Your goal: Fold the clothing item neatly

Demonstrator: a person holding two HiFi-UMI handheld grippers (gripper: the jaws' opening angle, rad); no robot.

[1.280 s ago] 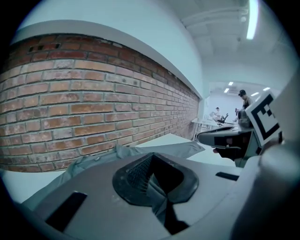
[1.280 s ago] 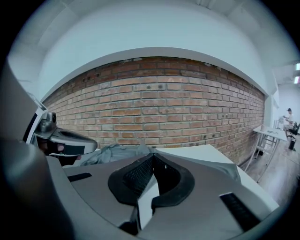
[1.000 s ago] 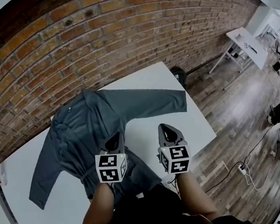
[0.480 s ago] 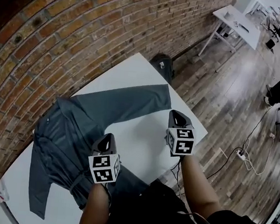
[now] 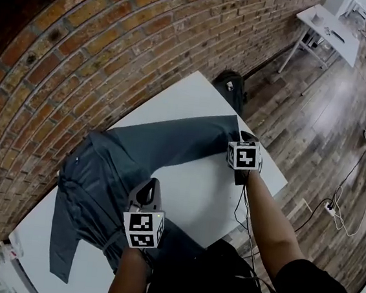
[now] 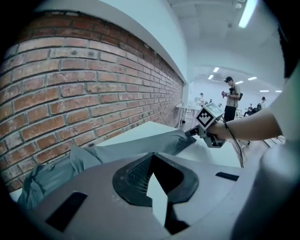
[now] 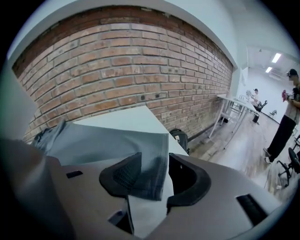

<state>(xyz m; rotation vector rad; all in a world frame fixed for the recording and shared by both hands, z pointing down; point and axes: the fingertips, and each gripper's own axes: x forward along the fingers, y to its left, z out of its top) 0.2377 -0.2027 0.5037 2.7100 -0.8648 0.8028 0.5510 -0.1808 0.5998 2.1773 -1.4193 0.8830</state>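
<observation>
Lies spread on the white table [image 5: 194,199]: a grey long-sleeved garment [image 5: 105,180], shoulders toward the brick wall [image 5: 115,51], hem bunched at the near edge, one sleeve [image 5: 176,145] stretched out to the far right. Ends in a cuff [image 7: 152,157] close to the table's far right corner.

Looks like the start of the first fold, taking in that outstretched sleeve. Sits astride the cuff with jaws apart and just opened: the right gripper [image 7: 157,178], cloth lying between the pads but not yet pinched. Rests over the bunched hem at the near side with jaws together and nothing visible between them: the left gripper [image 6: 154,180]. Cannot tell whether it pins the fabric down.

Next, probably: close on the cuff with both layers caught, lift just enough to clear the table, then carry it leftward across the chest, keeping the sleeve straight and flat. Calls for a steady body panel meanwhile, so no dragging of the whole garment.

Compared with a second ago: right gripper no longer closed beside the left one at the near edge, now out at the sleeve end. Left gripper much where it was. Garment laid out the same.
</observation>
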